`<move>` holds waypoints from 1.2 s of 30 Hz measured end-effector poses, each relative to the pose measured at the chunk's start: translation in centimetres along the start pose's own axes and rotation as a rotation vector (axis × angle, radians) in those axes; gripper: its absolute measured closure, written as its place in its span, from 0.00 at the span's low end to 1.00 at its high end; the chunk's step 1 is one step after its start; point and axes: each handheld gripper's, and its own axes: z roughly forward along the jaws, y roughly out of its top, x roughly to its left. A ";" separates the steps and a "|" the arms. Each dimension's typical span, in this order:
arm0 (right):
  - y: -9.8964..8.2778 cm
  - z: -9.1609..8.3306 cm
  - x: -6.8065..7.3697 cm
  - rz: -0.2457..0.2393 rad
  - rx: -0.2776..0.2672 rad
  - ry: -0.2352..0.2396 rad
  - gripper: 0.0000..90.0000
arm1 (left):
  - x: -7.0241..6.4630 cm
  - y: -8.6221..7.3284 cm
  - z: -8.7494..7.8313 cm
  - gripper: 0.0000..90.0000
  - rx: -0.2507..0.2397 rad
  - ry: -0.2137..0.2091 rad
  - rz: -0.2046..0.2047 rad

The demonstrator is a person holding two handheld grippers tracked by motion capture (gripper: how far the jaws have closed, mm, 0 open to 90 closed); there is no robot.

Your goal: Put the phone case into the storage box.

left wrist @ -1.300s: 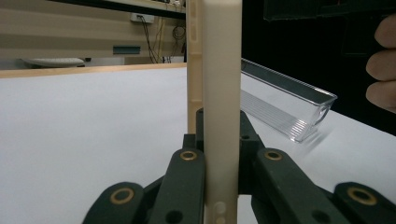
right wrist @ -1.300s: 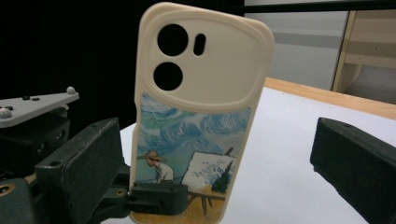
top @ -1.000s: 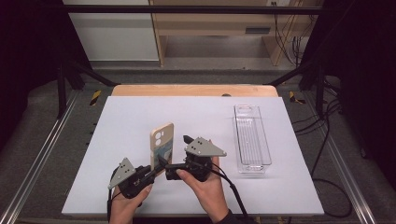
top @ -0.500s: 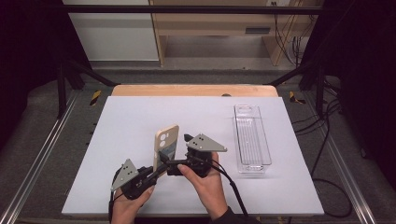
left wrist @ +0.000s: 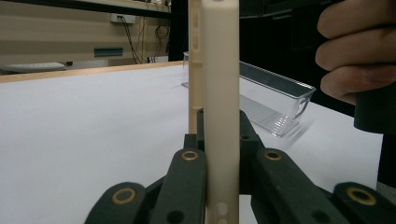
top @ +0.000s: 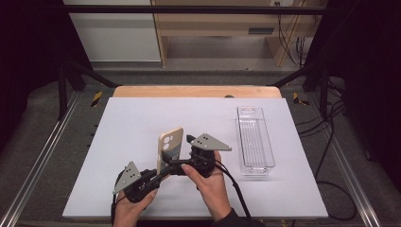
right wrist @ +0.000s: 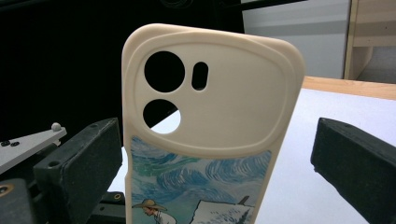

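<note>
— Where's the phone case [top: 169, 149]?

— Upright above the white table [top: 132, 123], left of the clear tray [top: 255, 142].

— And the grippers?

— Left gripper [top: 158, 176] clamps its lower edge; right gripper [top: 182, 153] straddles it, jaws spread, not touching.

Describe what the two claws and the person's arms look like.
Both the left claw and right claw are black, each topped by a grey three-cornered plate with small dots. Brass-coloured pivots show on the left one's linkage. Black cables trail back. A dark sleeve covers the right forearm.

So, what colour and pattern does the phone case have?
Cream phone case, with a blue swirling painted picture on its lower part; the right gripper view shows it best.
</note>
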 end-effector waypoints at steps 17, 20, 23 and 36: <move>0.2 0.0 0.1 0.006 -0.014 0.020 0.02 | -0.1 -0.1 0.2 0.94 0.009 -0.003 0.011; 0.2 0.0 0.1 0.011 -0.017 0.022 0.02 | -0.2 -0.1 0.2 0.94 0.007 -0.006 0.012; 0.3 0.1 0.1 0.010 -0.016 0.019 0.02 | -0.3 -0.1 0.2 0.94 0.004 -0.013 0.017; 0.5 0.1 -0.2 0.036 -0.029 0.007 0.02 | -0.9 -0.1 0.6 0.94 0.008 -0.040 0.039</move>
